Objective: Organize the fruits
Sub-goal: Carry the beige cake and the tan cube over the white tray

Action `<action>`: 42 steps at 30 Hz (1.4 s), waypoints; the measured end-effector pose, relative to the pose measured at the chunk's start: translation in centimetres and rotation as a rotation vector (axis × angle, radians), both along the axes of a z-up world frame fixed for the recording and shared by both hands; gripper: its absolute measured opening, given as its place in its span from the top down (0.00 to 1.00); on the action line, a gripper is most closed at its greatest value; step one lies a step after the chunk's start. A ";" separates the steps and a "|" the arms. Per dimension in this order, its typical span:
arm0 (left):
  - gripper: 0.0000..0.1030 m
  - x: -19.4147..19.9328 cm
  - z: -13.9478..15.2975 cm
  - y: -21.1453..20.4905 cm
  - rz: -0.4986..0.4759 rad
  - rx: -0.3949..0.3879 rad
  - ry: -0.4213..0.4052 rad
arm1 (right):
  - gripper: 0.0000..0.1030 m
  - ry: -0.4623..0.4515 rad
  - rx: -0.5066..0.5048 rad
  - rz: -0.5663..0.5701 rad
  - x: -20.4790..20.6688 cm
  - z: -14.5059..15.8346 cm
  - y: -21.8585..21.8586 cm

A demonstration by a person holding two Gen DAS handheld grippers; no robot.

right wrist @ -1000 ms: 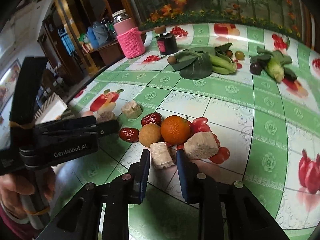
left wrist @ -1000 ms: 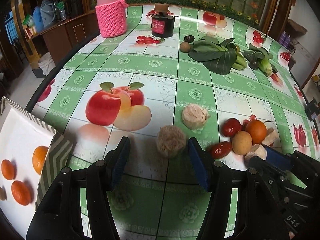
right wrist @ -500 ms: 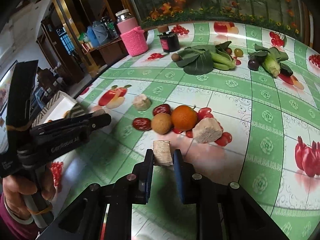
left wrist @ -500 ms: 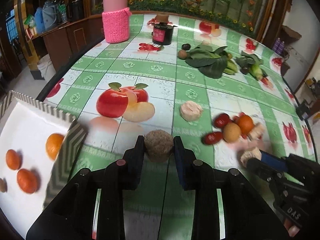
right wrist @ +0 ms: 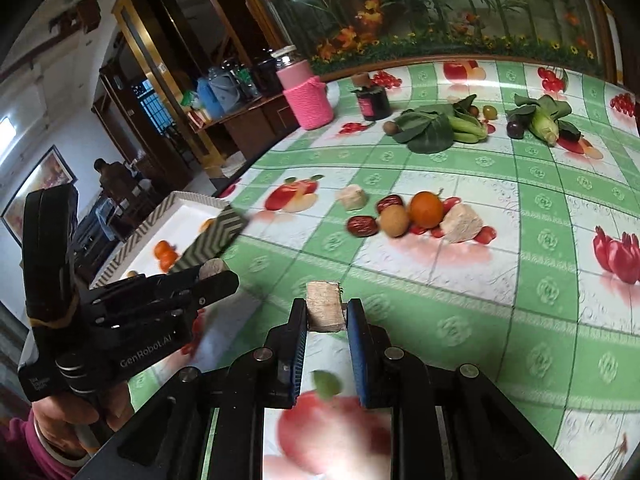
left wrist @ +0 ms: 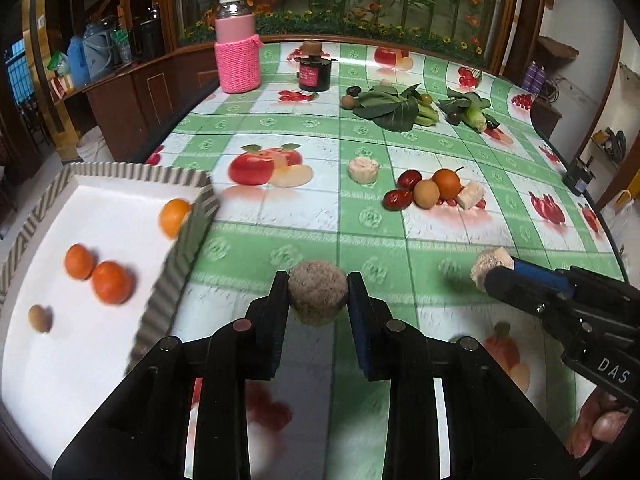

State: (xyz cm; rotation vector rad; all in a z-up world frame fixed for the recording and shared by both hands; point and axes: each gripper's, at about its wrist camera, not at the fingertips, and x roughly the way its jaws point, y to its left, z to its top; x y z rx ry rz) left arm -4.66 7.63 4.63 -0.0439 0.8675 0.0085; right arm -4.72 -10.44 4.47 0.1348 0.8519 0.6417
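Clamped between the pads of the left gripper (left wrist: 318, 294) is a rough, round brown fruit (left wrist: 317, 298), held clear above the green-checked worktop (left wrist: 400, 248). A pale, squarish chunk (right wrist: 325, 306) is pinched in the same way by the right gripper (right wrist: 326, 312), also lifted off the cloth. To the left, a white tray (left wrist: 132, 170) with a zigzag-patterned rim is seen, and in it lie three oranges (left wrist: 111, 282) and a small brown fruit (left wrist: 39, 318). Farther out on the worktop, a cluster is left: an orange (left wrist: 447, 184), a tan round fruit (left wrist: 425, 194), two red dates (left wrist: 398, 199) and a pale chunk (left wrist: 470, 195), with another pale piece (left wrist: 363, 169) set apart just to its left. Leafy greens (left wrist: 394, 106), a pink knitted jar (left wrist: 237, 58) and a dark jar (left wrist: 315, 70) are placed near the far edge.
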 end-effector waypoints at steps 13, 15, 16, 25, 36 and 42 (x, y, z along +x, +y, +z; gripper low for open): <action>0.73 -5.4 2.4 5.9 0.115 0.076 -0.084 | 0.81 -0.042 0.016 0.092 -3.1 2.0 5.4; 0.73 -6.0 2.5 7.2 0.143 0.081 -0.089 | 0.81 -0.051 0.007 0.116 -3.5 2.3 6.7; 0.73 -6.1 2.5 7.8 0.154 0.082 -0.089 | 0.81 -0.056 0.004 0.128 -3.5 2.4 7.3; 0.73 -7.9 2.8 11.6 0.228 0.091 -0.099 | 0.81 -0.070 -0.019 0.201 -4.1 2.9 11.3; 0.73 -8.9 2.3 14.5 0.286 0.111 -0.093 | 0.81 -0.072 -0.044 0.275 -4.4 2.8 15.3; 0.73 -9.1 1.7 16.2 0.319 0.110 -0.078 | 0.81 -0.074 -0.067 0.325 -4.4 2.7 18.0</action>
